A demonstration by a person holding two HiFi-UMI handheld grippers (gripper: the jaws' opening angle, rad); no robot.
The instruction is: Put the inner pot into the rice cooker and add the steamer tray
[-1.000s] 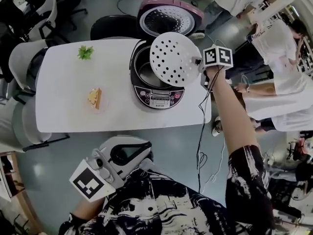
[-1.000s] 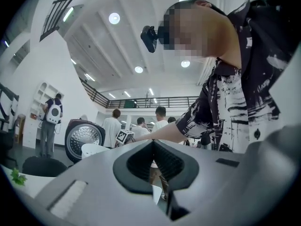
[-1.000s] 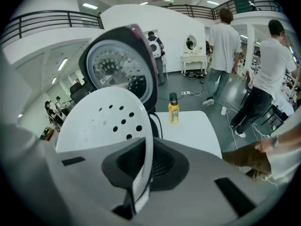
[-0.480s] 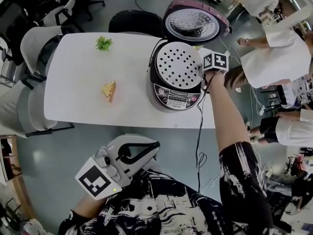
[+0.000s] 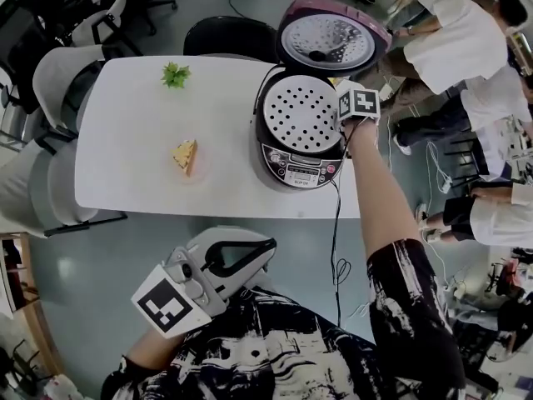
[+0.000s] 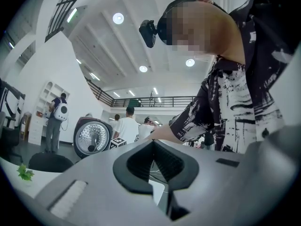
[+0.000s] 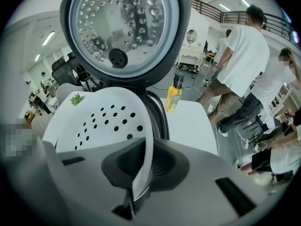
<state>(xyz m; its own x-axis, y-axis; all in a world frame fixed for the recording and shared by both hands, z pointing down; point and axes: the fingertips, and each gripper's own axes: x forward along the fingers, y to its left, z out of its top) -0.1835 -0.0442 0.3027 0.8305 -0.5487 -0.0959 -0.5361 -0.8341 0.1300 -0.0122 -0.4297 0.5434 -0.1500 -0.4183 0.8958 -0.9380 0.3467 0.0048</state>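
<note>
Occupying the middle of a large hall with a grey floor (image 5: pixel 100 257), a white table (image 5: pixel 125 182) is serving as the work surface. Chairs (image 5: pixel 62 77) are standing along its left and far sides. People in white shirts (image 5: pixel 454 44) are standing off to the right. Round ceiling lights (image 6: pixel 118 18) are glowing overhead in the left gripper view.

The rice cooker (image 5: pixel 296 163) is sitting at the table's right end with its lid (image 5: pixel 333 40) standing fully open behind it. The white perforated steamer tray (image 5: pixel 304 115) is lying level across the cooker's mouth and covering it. A wedge of food (image 5: pixel 185 155) is resting near the table's middle, and a green sprig (image 5: pixel 176 75) is lying by the far edge. A yellow bottle (image 7: pixel 174 98) is standing on the table behind the cooker.

Print on the cooker's control panel (image 5: pixel 298 172) and on the bottle is showing too small to read. The cube on each gripper is displaying black-and-white square markers only.

The right gripper (image 5: pixel 341 117) is reaching down to the cooker's right side, its jaws clenching the tray's thin rim, which is running edge-on between them. The left gripper (image 5: pixel 268 247) is hanging low beside the person's body, well apart from the table, its jaws closed together on nothing.
</note>
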